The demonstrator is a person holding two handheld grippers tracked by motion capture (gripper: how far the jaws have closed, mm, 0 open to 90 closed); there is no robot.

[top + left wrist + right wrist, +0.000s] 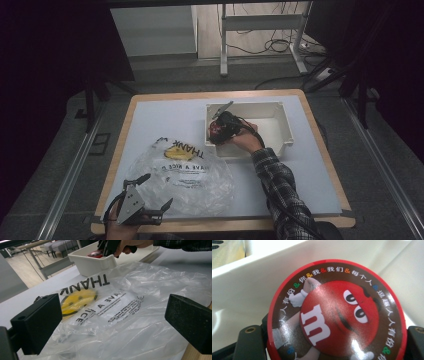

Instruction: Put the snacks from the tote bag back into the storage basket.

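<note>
A round candy tin with a red rim and a red cartoon face on its brown lid sits between the jaws of my right gripper. That gripper is shut on the tin inside the left end of a white plastic bin. A clear plastic bag printed with a yellow smiley and "THANK" lies flat on the near left of the table. My left gripper hovers at the bag's near edge, open, with the bag showing between its jaws and nothing gripped.
The bin stands just beyond the bag, with the tin and the right gripper inside it. The white tabletop has wooden edges. A metal frame and cables lie on the floor behind.
</note>
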